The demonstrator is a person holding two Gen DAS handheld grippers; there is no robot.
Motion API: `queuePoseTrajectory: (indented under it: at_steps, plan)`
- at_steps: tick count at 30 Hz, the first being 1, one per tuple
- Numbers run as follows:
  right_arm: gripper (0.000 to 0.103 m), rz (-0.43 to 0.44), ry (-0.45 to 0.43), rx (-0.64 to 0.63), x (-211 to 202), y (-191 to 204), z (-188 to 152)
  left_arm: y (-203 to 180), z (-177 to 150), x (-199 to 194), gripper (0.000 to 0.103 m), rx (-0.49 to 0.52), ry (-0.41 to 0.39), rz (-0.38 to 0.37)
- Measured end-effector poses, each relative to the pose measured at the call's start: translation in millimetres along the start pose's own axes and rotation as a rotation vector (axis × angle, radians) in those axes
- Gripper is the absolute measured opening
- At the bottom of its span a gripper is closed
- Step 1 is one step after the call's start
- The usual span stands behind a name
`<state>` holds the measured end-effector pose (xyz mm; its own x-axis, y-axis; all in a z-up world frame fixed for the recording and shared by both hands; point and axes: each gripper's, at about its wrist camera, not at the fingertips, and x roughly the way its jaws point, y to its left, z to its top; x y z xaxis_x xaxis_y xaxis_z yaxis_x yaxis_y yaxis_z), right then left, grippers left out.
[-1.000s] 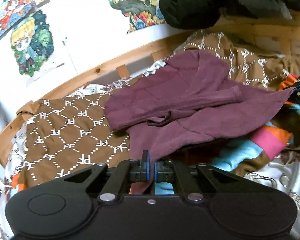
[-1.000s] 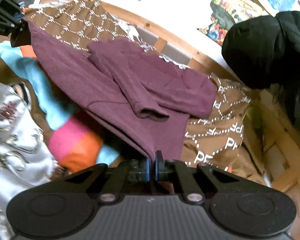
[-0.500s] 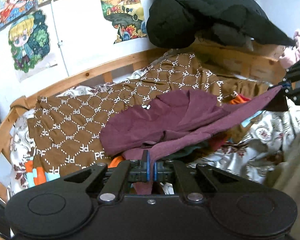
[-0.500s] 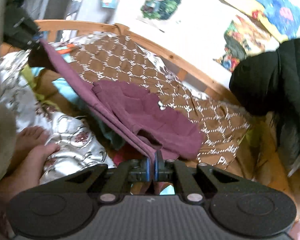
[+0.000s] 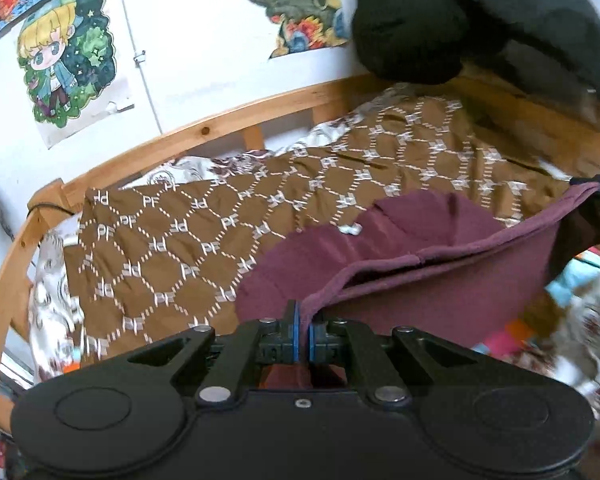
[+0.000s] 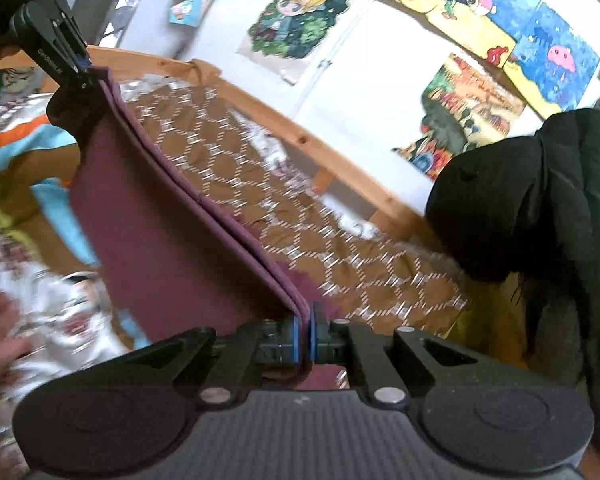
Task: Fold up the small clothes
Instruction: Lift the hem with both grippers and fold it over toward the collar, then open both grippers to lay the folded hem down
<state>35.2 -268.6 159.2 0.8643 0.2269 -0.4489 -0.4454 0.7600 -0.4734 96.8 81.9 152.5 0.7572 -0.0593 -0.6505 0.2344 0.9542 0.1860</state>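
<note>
Garment (image 5: 440, 292) now hangs lifted and taut, both grippers' jaws still clamped on its edge.

Repeated white "PF" monograms, some mirrored, on the brown quilt (image 5: 172, 248)

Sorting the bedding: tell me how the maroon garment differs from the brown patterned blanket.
The maroon garment is plain; the brown patterned blanket carries white diamond lines and PF letters. The garment hangs lifted, pinched by the left gripper and right gripper; the blanket lies spread on the bed. Both are fabric.
</note>
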Motion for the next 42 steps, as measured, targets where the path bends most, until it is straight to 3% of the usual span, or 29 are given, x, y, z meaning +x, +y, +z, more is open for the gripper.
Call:
queuePoseTrajectory:
  at_steps: [8, 15, 20, 22, 24, 25, 26, 27, 30, 31, 33, 37, 39, 41, 42]
  plan:
    - [0.006, 0.009, 0.015, 0.106, 131, -39, 6, 16, 49, 131, 0.004, -0.017, 0.051, 0.035]
    - [0.006, 0.025, 0.068, 0.205, 244, -23, -35, 30, 46, 235, 0.004, -0.071, 0.14, 0.025]
    - [0.008, 0.075, 0.132, 0.305, 300, -20, -57, 38, 37, 283, 0.005, -0.106, 0.21, 0.008]
    - [0.022, 0.094, 0.149, 0.361, 308, -24, -64, 42, 32, 295, 0.006, -0.136, 0.235, -0.009]
    - [0.045, 0.102, 0.155, 0.408, 310, -30, -71, 46, 28, 302, 0.01, -0.174, 0.255, -0.03]
    - [0.052, 0.094, 0.16, 0.432, 309, -32, -74, 50, 26, 304, 0.014, -0.2, 0.257, -0.043]
    - [0.066, 0.081, 0.167, 0.458, 308, -36, -76, 54, 24, 304, 0.017, -0.23, 0.252, -0.061]
    - [0.076, 0.07, 0.166, 0.481, 306, -40, -78, 59, 22, 303, 0.029, -0.268, 0.241, -0.086]
    - [0.091, 0.046, 0.143, 0.534, 298, -47, -81, 71, 14, 295, 0.07, -0.358, 0.184, -0.139]
    - [0.093, 0.043, 0.138, 0.544, 295, -48, -81, 73, 12, 291, 0.079, -0.372, 0.163, -0.139]
    - [0.097, 0.04, 0.122, 0.567, 287, -49, -79, 76, 6, 280, 0.086, -0.39, 0.119, -0.134]
    - [0.099, 0.086, 0.104, 0.529, 267, -32, -78, 79, -9, 263, 0.089, -0.404, 0.093, -0.138]
    - [0.098, 0.093, 0.119, 0.443, 261, -16, -76, 75, -17, 259, 0.087, -0.364, 0.102, -0.11]
    - [0.093, 0.079, 0.145, 0.336, 260, 3, -77, 72, -23, 259, 0.078, -0.319, 0.12, -0.069]
    - [0.087, 0.068, 0.154, 0.296, 259, 12, -78, 71, -27, 259, 0.069, -0.306, 0.137, -0.047]
